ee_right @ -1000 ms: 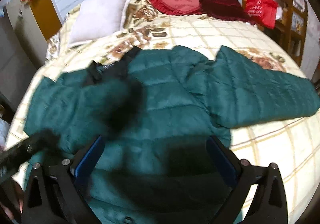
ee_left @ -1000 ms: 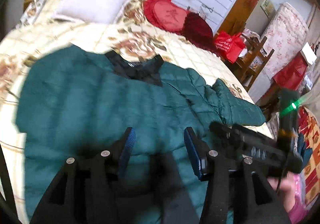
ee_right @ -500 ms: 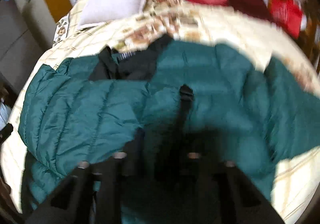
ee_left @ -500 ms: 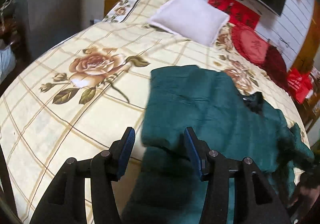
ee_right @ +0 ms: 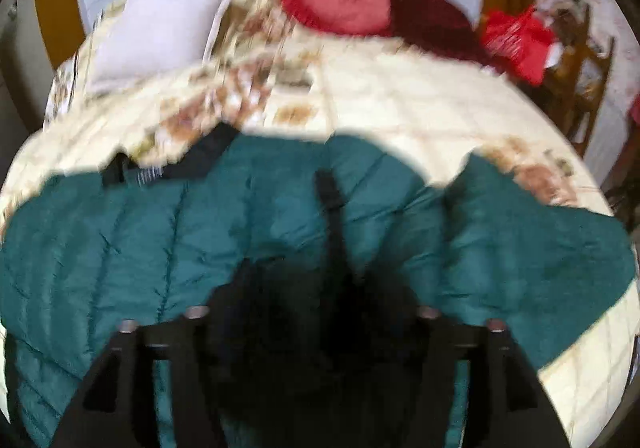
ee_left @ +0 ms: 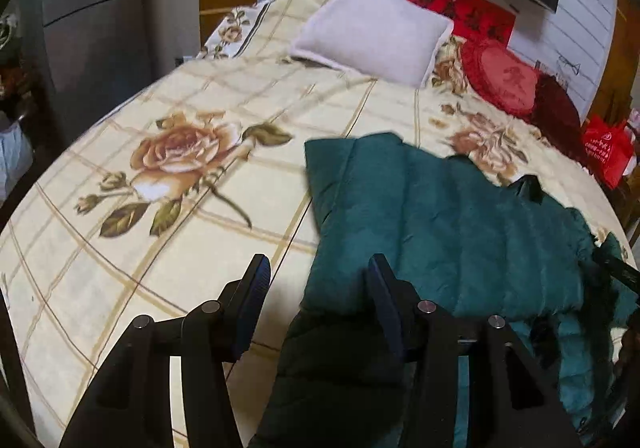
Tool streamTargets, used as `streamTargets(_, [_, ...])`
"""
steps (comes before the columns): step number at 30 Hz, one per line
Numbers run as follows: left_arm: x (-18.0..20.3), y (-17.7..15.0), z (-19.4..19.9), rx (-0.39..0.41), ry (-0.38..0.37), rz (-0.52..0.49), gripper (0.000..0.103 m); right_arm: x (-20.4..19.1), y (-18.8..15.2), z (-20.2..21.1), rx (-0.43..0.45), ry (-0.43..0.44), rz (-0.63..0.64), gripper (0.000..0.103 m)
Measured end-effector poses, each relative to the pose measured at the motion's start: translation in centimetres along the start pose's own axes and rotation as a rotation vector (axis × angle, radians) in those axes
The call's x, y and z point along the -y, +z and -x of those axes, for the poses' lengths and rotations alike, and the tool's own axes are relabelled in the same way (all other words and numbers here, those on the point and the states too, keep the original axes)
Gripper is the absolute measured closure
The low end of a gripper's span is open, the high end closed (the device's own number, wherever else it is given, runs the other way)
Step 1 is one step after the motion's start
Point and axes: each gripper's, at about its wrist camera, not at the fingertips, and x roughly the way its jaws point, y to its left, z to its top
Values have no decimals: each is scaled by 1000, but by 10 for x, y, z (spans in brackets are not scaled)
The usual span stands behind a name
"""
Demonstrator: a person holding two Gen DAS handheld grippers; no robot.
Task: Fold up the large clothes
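A bed [ee_left: 120, 248] with a rose-patterned cover fills the room. A green padded jacket [ee_left: 460, 215] lies spread across its near right part, one sleeve reaching far right. A white pillow [ee_left: 372, 35] and a red cushion [ee_left: 504, 79] sit at the far end. The left gripper [ee_left: 316, 296] hangs released over the jacket's left edge. The right gripper [ee_right: 320, 308] is blurred, its jaws opening above the jacket's middle

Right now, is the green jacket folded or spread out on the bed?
Partly folded: one side of the green jacket is turned over the body, while a sleeve lies spread on the bed.
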Motion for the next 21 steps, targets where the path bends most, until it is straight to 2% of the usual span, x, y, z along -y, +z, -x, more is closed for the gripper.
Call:
streamTargets(5, [21, 12, -9, -11, -13, -38, 42, -33, 4, 19, -25, 141, 97, 33])
streamTargets(9, [34, 14, -29, -33, 9, -88, 42, -70, 2, 3, -54, 209, 150, 33])
streamTargets(13, [38, 7, -49, -62, 15, -111, 42, -99, -9, -11, -56, 189, 222, 33])
streamTargets(15, [40, 6, -54, -66, 20, -124, 42, -107, -10, -29, -62, 135, 248, 33])
streamTargets(17, [41, 4, -55, -64, 22, -132, 41, -100, -12, -45, -70, 83, 233, 32])
streamTargets(21, [45, 1, -57, -62, 37, -155, 41, -88, -12, -50, -79, 81, 188, 29])
